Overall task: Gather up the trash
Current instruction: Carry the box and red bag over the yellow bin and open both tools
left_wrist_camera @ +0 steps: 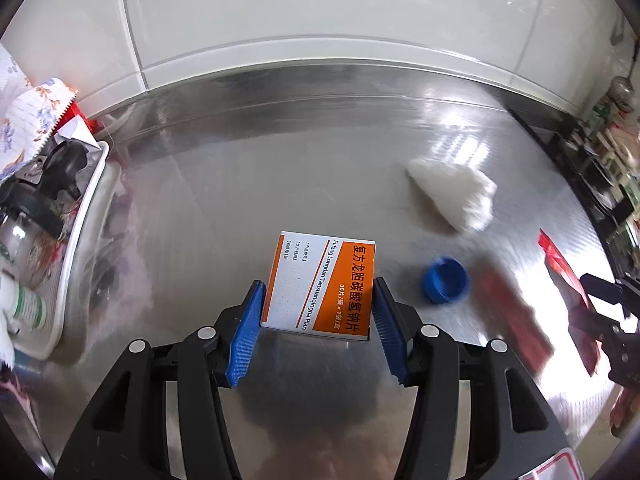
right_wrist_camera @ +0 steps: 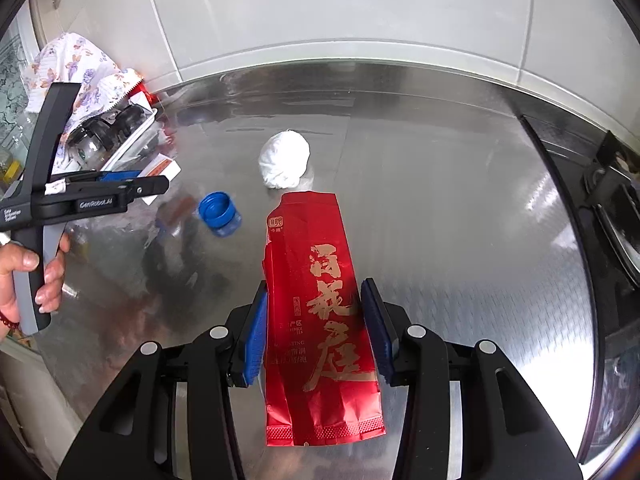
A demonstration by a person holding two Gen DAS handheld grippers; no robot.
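Though unseen leftward, hand [right_wrist_camera: 28, 276] beside right tongs [right_wrist_camera: 314, 332].

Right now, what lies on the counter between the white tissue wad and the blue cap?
Nothing. In the right wrist view the steel counter is bare between the white tissue wad and the blue cap; only reflections show there.
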